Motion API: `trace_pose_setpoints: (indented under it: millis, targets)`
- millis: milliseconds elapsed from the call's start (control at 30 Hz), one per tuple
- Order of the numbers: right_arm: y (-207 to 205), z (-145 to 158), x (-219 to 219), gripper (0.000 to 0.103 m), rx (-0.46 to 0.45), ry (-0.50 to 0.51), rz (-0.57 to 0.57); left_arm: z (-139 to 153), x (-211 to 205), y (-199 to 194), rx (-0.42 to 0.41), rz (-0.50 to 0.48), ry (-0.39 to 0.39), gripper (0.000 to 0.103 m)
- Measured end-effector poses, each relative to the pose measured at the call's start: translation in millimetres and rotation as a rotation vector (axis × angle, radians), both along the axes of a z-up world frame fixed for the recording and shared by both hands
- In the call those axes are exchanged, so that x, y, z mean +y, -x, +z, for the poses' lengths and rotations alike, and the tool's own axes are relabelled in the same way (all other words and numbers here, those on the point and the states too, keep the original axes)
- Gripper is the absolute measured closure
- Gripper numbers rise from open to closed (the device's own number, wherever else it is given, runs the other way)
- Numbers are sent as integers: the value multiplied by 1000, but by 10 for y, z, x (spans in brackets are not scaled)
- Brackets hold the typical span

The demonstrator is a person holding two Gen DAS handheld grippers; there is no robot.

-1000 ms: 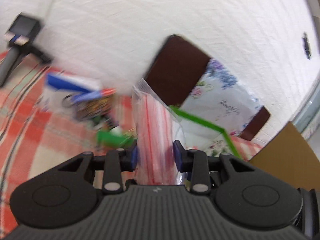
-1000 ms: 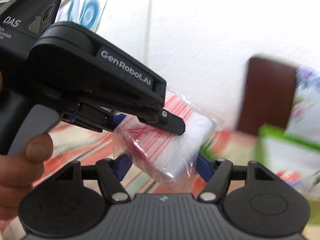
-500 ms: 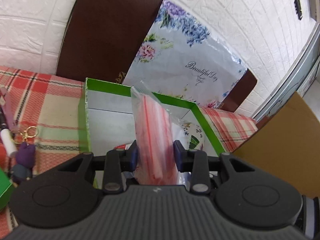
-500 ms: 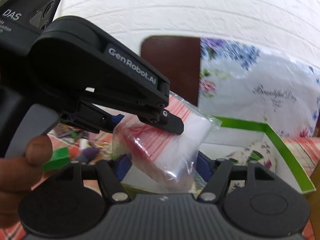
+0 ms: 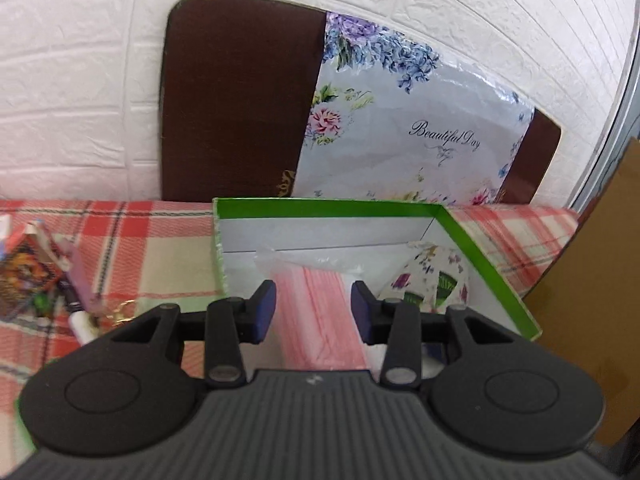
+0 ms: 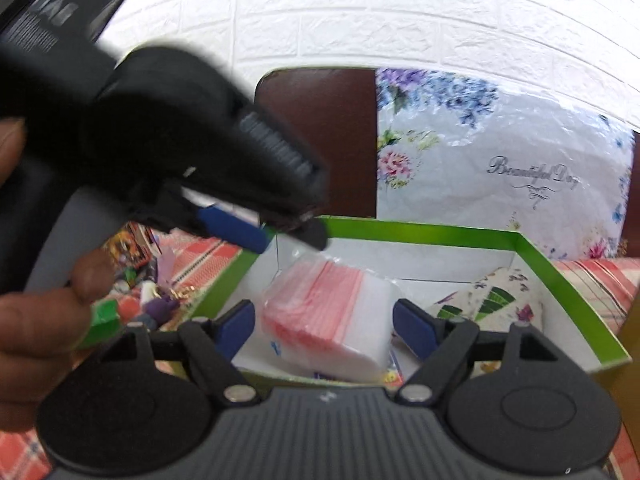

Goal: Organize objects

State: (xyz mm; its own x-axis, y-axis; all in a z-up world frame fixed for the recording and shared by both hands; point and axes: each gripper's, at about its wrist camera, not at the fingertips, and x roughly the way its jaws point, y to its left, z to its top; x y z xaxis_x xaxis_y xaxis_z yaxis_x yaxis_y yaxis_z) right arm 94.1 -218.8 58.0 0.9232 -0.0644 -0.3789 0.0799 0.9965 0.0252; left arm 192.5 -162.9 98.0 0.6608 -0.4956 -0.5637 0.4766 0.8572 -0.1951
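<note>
A clear packet of red-striped zip bags (image 5: 316, 304) (image 6: 332, 312) lies inside the green-rimmed white box (image 5: 472, 240) (image 6: 568, 276). My left gripper (image 5: 314, 312) is open, its blue pads on either side of the packet and no longer pressing it. In the right wrist view the left gripper (image 6: 280, 236) hovers above the packet, blurred. My right gripper (image 6: 324, 324) is open, its pads wide on both sides of the packet and apart from it. A floral pouch (image 5: 432, 276) (image 6: 496, 300) lies in the box to the right.
Small items, a keychain (image 5: 120, 312) and a green block (image 6: 102, 318) lie on the red plaid cloth (image 5: 140, 248) left of the box. A brown board (image 5: 240, 100) and a floral bag (image 5: 420, 128) lean on the white wall. Cardboard (image 5: 600, 280) stands at right.
Both grippers carried the packet from the left over the box. The left gripper opened and the packet dropped into the box; the left gripper rose away from it.
</note>
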Motion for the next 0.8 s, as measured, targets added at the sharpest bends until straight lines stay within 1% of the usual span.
trace_pose_setpoints:
  millis: [67,233,400,533,600,633,667,700,767,800]
  targets:
    - [117,63,-12,23,-4,-15,-21,60,62,158,-21,19,-36,59]
    - [447,129,-102,21,19,-74,-59,154,308,594,-55,67,-89,56]
    - [915,103,-50,20,83,-183,-80,73,527,950,-40,99,-146,56]
    - [1123,126,-33,20,116,-253,-91,-10,710,1150,-19,127,-154,52]
    - [1199,225,-41,20,110,-281,-93,-26,779,1239,-12,134,-157,50]
    - [1213,318,-58,20,100,-297,-92,-14,807,1269,-15,132,-159,50]
    - [1223,472,-93,21,81,-311,-84,23,831,1292,-24,127,-161,50]
    - [1261,695,-121,21,43,-322,-83,88,850,1301,-34,121,-163,50]
    - [1327,1322,-281,21,-77,-361,-63,302,917,1349,-72,112,-146,50]
    - [1387,1694,-360,21,-148,-376,-38,440,949,1384,-111,111,-141,50]
